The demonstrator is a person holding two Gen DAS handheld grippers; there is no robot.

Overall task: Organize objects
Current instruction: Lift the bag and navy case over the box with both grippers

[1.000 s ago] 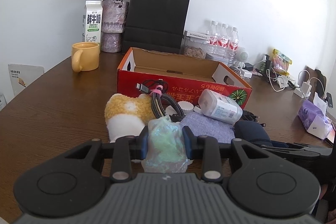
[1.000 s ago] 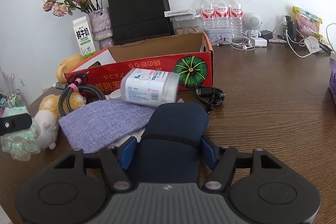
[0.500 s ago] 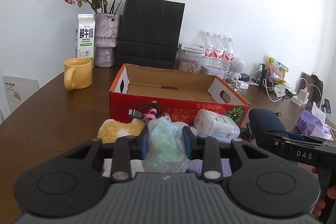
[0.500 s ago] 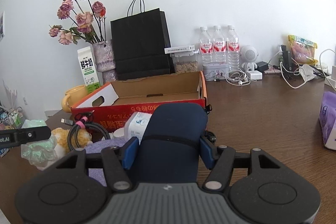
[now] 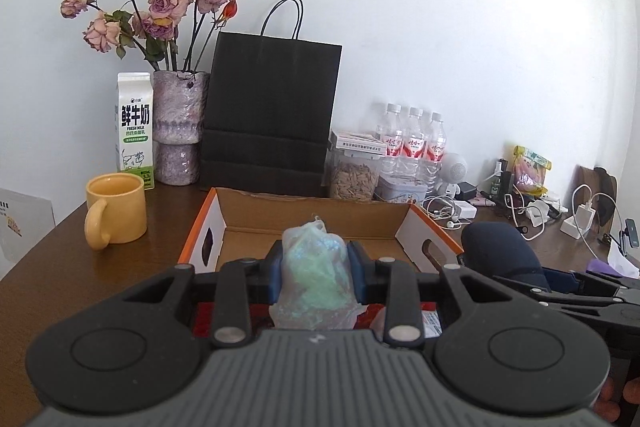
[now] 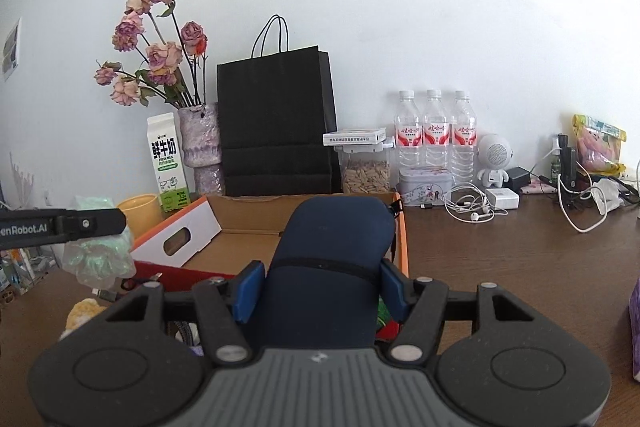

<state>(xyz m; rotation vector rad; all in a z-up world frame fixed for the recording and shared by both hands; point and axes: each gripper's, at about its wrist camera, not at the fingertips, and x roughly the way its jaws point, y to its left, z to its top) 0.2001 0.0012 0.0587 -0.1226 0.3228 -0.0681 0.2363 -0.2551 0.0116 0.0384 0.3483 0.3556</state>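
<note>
Both loads have come up off the tabletop: left gripper [image 5: 316,277] jaws pinching the green plastic bundle [image 5: 314,287], right gripper [image 6: 320,293] clamping the navy pouch [image 6: 332,259], now poised over the cardboard box [image 5: 316,223].

Both views are evenly and brightly lit by soft, diffuse light. The white wall [image 5: 440,27] reads slightly bluish and pale, brightest toward the right in the left wrist view. Shadows are weak. A mild sheen lies on the brown table [image 6: 500,247]. Fisheye distortion bends the table edge and wall outward, with dark vignette at the upper frame corners. Focus is sharp across mid-distance; print on the milk carton [image 5: 134,131] is legible. No motion blur is evident.
</note>
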